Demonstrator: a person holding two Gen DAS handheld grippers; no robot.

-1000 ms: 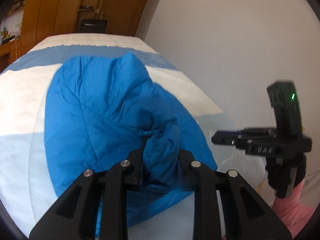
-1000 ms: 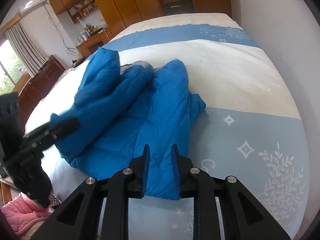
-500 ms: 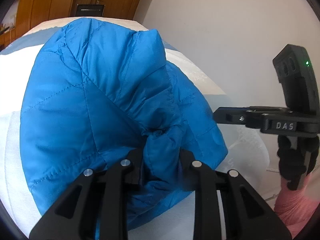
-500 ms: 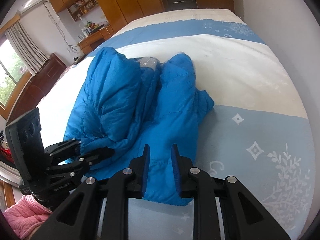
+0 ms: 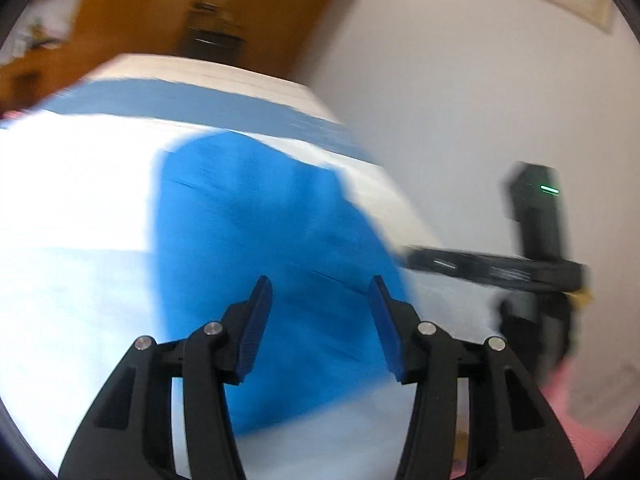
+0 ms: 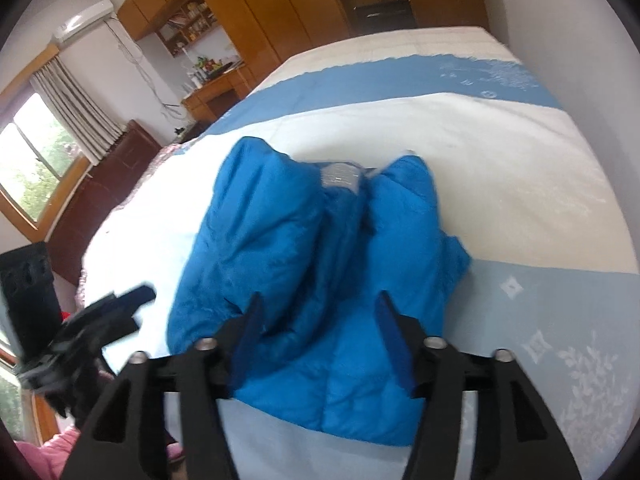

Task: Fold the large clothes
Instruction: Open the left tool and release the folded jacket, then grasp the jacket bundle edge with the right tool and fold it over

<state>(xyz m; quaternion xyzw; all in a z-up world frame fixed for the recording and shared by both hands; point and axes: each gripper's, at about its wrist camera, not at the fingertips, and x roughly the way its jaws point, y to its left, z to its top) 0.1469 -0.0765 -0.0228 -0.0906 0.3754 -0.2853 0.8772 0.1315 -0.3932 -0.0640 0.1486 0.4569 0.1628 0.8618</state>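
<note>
A bright blue quilted jacket [image 6: 320, 272] lies folded over on itself on the bed, with a grey label showing near its far end; it also shows, blurred, in the left wrist view [image 5: 260, 248]. My left gripper [image 5: 320, 292] is open and empty just above the jacket's near edge. My right gripper [image 6: 318, 312] is open and empty above the jacket's near hem. In the right wrist view the left gripper [image 6: 108, 312] hangs at the jacket's left side. In the left wrist view the right gripper [image 5: 416, 254] is to the right.
The bed [image 6: 520, 168] has a white and blue striped cover with leaf prints. A plain wall [image 5: 460, 80] runs along its right side. Wooden wardrobes [image 6: 280, 12], a desk and a window [image 6: 32, 168] stand beyond. Pink cloth [image 5: 580, 408] lies near the bed's front edge.
Both grippers have opened and let go of the jacket. The lifted left part of the jacket has dropped onto the rest. The left wrist view is blurred from motion.
</note>
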